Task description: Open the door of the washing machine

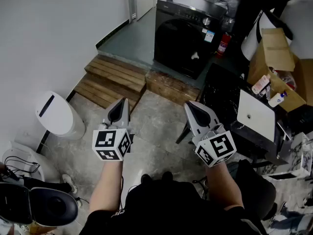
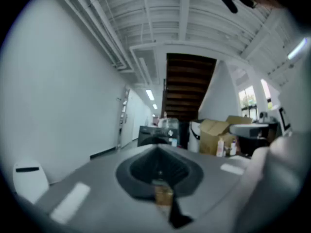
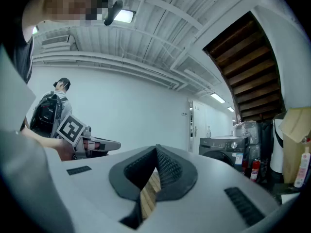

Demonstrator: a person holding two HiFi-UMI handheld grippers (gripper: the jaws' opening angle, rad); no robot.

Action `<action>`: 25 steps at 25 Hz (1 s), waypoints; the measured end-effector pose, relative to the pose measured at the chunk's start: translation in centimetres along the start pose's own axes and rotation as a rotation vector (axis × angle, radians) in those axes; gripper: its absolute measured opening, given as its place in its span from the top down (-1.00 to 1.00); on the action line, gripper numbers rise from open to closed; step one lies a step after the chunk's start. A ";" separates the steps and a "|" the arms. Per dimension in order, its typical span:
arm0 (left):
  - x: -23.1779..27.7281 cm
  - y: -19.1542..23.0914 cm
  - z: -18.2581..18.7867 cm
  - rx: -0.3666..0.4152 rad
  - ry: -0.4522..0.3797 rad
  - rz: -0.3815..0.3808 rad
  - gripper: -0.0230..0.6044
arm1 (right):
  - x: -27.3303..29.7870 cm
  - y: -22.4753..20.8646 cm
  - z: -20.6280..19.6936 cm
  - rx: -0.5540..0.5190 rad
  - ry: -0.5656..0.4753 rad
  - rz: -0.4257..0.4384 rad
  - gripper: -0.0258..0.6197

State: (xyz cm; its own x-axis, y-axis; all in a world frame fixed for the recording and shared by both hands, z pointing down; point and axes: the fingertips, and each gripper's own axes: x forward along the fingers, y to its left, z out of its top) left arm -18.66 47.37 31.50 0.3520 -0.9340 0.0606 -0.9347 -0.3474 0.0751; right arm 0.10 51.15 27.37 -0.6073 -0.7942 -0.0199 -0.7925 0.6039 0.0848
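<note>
Right gripper view alone shows a backpacked person [image 3: 48, 111]; head view, washer [image 1: 182, 38] door closed. Left gripper [image 1: 120, 106], right gripper [image 1: 193, 109]: level, jaws shut, empty.

Head view: even, moderate light, dark along the bottom edge. Both gripper views: fisheye bending, black corners. Left gripper view is soft and blurred. In the right gripper view, ceiling lamp [image 3: 124, 16] glares at upper left.

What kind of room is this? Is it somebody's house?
Probably not a home: it looks like a storeroom or workshop. A black washing machine stands beside a red fire extinguisher, with wooden pallets in front and cardboard boxes piled nearby.
</note>
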 end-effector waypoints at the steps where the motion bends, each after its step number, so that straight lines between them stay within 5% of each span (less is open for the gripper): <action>1: 0.3 -0.2 0.0 -0.001 0.003 -0.006 0.90 | -0.3 -0.5 -0.1 0.002 0.002 -0.009 0.96; 16: 2.0 -8.8 0.1 0.035 -0.020 -0.062 0.90 | -5.9 -5.4 -1.1 -0.024 0.002 -0.032 0.96; 25: 5.3 -7.2 -1.2 0.026 -0.003 -0.071 0.90 | -2.0 -6.6 -2.4 0.022 0.018 0.022 0.95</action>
State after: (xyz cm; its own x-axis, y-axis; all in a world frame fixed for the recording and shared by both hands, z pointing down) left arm -10.01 44.99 32.51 0.4171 -0.9073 0.0533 -0.9085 -0.4145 0.0532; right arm 6.66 48.64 29.23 -0.6237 -0.7817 -0.0004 -0.7801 0.6224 0.0633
